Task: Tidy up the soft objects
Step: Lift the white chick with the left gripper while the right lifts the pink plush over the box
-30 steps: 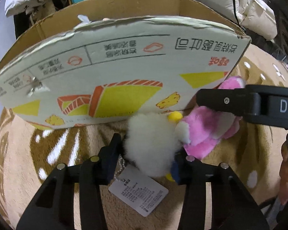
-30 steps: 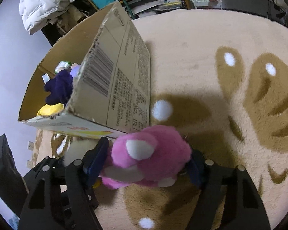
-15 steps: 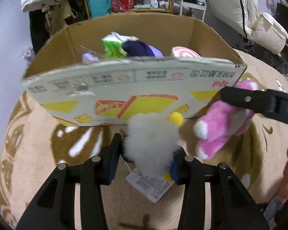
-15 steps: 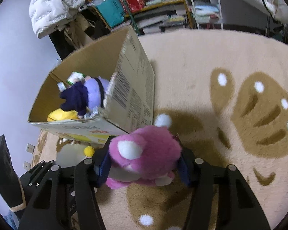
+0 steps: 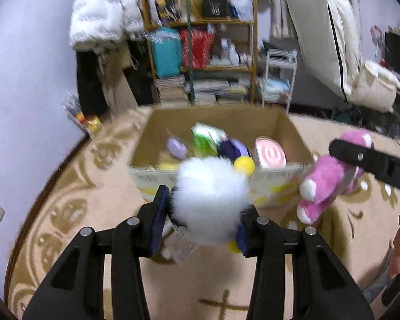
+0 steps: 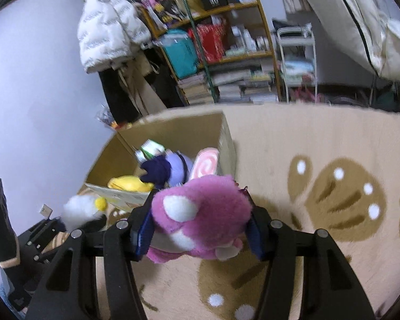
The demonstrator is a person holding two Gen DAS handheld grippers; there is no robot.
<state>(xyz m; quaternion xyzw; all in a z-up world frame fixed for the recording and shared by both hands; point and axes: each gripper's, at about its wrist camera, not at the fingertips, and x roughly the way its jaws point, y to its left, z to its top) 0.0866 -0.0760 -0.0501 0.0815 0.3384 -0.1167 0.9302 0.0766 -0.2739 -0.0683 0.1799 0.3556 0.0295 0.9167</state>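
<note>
L gripper point(image 5: 202, 224) is pinching a white plush point(image 5: 209, 200) w/ a yellow ball point(image 5: 244, 166) on it, pads pressed into the fluff on both sides, paper tag point(image 5: 182, 242) dangling under. It's held in the air just in front of the box point(image 5: 288, 130), on the near side of its front wall. R gripper point(image 6: 200, 229) is clamped on a pink plush point(image 6: 200, 213) w/ white patches, also in the air just short of the box's near right corner. From the L cam the pink plush point(image 5: 325, 184) sits right of the white one, near but not touching.

Box is open on the rug point(image 6: 320, 138), already has stuff in it: yellow plush point(image 6: 128, 184) nearest, then a navy/lilac one point(image 6: 168, 172), pink swirl roll point(image 6: 206, 164) by the right wall, green pack point(image 5: 205, 140) further back.

Beyond the box: shelf point(image 6: 221, 56) full of clutter, white puffer jacket point(image 6: 106, 32) hanging to its left.
</note>
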